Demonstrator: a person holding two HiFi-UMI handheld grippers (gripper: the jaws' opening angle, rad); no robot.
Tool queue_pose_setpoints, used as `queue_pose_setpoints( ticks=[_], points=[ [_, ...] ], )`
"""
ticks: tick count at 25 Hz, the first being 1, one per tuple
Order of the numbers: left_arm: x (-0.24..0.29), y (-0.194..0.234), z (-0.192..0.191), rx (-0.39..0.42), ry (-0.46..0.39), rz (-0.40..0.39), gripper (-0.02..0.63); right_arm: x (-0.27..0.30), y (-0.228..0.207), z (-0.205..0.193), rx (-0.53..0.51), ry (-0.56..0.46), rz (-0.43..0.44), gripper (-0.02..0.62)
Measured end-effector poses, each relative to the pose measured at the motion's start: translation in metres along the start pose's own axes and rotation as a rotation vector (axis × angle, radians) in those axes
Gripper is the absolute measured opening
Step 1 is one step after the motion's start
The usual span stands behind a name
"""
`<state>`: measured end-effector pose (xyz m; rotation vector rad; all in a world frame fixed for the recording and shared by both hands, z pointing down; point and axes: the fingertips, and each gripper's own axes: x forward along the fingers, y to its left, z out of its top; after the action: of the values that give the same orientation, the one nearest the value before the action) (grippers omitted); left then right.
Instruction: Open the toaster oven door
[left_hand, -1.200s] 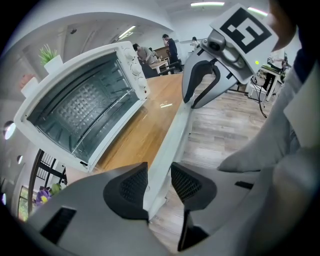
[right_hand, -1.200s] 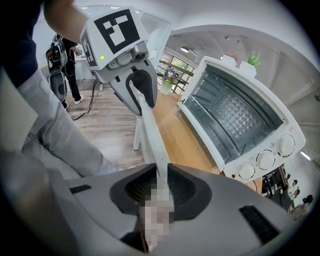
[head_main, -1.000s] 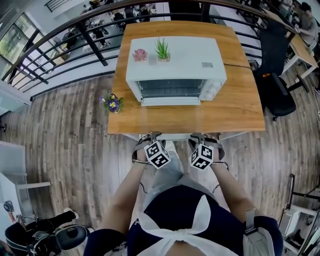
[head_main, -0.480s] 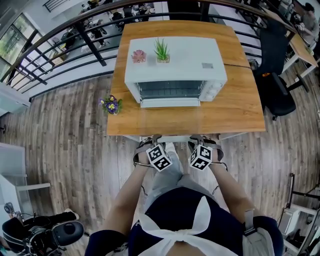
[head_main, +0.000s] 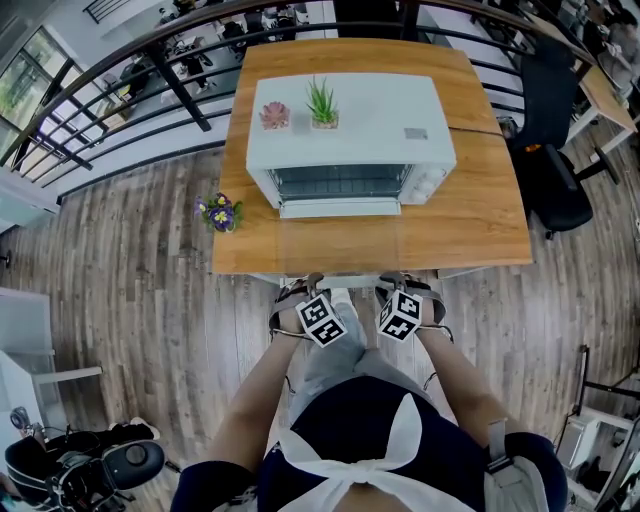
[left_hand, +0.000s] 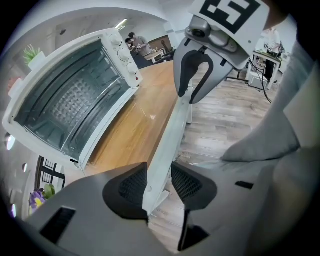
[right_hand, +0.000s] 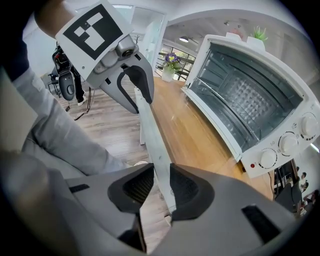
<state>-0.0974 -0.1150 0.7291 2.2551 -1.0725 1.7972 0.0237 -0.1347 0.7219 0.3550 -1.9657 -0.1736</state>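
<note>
Your white toaster oven (head_main: 350, 140) stands upright on the table (head_main: 470, 225), front facing you. Its glass door (head_main: 338, 183) looks shut, with a white bar along its near edge.

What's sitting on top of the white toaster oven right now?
On the toaster oven, toward its left, stand a potted pink succulent and a spiky green plant. A small grey label sits toward the right. The surface under them is hidden.

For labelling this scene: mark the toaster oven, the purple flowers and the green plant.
toaster oven (head_main: 370, 135), head view, its white top.
purple flowers (head_main: 221, 211), head view, the blossoms.
green plant (head_main: 322, 98), head view, the leaves.
</note>
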Motion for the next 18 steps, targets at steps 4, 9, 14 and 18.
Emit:
queue_pose_setpoints(
  ticks=[4,9,14,18],
  points=[
    [0.000,0.002,0.000,0.003,0.008,-0.001,0.153,0.006,0.000,-0.002,0.004,0.010,0.019,0.110],
    [0.005,0.000,-0.002,-0.007,0.010,-0.014,0.153,0.012,0.001,-0.005,0.003,0.030,0.032,0.110],
    [0.007,-0.001,-0.002,-0.010,0.011,-0.027,0.153,0.015,0.002,-0.007,0.004,0.045,0.043,0.112],
    [0.008,-0.001,-0.004,-0.021,0.014,-0.034,0.153,0.017,0.003,-0.008,0.006,0.051,0.050,0.112]
  ],
)
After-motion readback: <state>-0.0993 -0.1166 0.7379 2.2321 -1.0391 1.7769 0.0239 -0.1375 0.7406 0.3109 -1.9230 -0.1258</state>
